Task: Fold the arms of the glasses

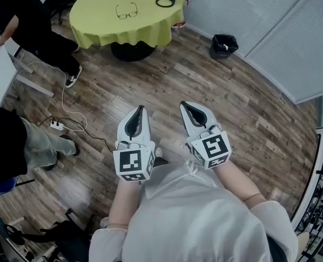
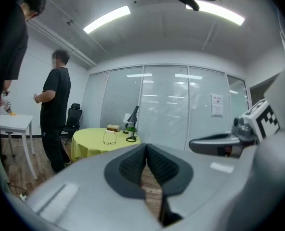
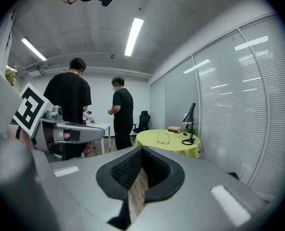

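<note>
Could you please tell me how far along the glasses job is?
Nothing looks done: the dark-framed glasses lie untouched on the round yellow-green table, arms seemingly unfolded. In hand: nothing; the left gripper and right gripper are shut and empty, far from it. Left: reaching the glasses and folding both arms.

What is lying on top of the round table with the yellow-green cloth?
A pair of glasses, a black desk lamp, a small box and a green plant stand there. The cloth covers the tabletop itself, so its surface cannot be seen.
</note>
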A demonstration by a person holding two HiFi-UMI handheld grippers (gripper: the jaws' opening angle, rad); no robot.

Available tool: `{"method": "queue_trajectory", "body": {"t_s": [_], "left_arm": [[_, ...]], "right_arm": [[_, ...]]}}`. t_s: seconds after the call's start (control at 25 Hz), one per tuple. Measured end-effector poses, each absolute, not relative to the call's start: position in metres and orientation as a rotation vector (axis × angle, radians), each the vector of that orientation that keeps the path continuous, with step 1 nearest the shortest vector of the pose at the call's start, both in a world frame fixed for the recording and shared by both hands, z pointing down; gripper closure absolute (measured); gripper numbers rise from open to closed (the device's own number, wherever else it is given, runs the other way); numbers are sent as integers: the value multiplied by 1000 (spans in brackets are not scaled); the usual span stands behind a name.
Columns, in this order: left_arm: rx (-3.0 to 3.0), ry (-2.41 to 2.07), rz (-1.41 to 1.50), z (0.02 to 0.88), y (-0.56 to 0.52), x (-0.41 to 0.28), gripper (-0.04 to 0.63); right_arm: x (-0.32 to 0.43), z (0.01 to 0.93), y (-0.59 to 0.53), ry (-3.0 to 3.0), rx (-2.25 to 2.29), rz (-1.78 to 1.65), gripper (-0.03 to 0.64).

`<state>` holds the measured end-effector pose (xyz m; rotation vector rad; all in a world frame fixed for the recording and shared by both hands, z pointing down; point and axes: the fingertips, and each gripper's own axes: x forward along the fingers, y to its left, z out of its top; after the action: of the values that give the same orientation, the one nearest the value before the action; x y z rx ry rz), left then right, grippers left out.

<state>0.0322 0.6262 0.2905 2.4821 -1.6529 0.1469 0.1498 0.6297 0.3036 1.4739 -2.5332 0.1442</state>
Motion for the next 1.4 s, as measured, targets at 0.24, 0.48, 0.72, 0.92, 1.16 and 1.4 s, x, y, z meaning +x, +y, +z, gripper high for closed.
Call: {"method": "queue_trajectory", "body": {"t_s": [0.24,0.48,0.72,0.92,1.16,1.4], "left_arm": [[2492,-1627,172,291,572,-5,589],[2446,-1660,189,299,530,-24,589],[2360,-1738,212,318,471,-35,589],[2309,-1809,233,319,390,-30,589],[2237,-1863,218,316,275,-8,589],[2216,-1873,229,319,186,16,589]], "right_arm": [[115,297,576,-2526,1502,146,620],[97,307,533,-2535,1434,156,620],[95,330,465,-2573,1373,201,620],[104,332,375,-2618,1314,213,620],[127,326,258,-2643,1203,202,620],[148,333,156,-2638,1167,234,619]]}}
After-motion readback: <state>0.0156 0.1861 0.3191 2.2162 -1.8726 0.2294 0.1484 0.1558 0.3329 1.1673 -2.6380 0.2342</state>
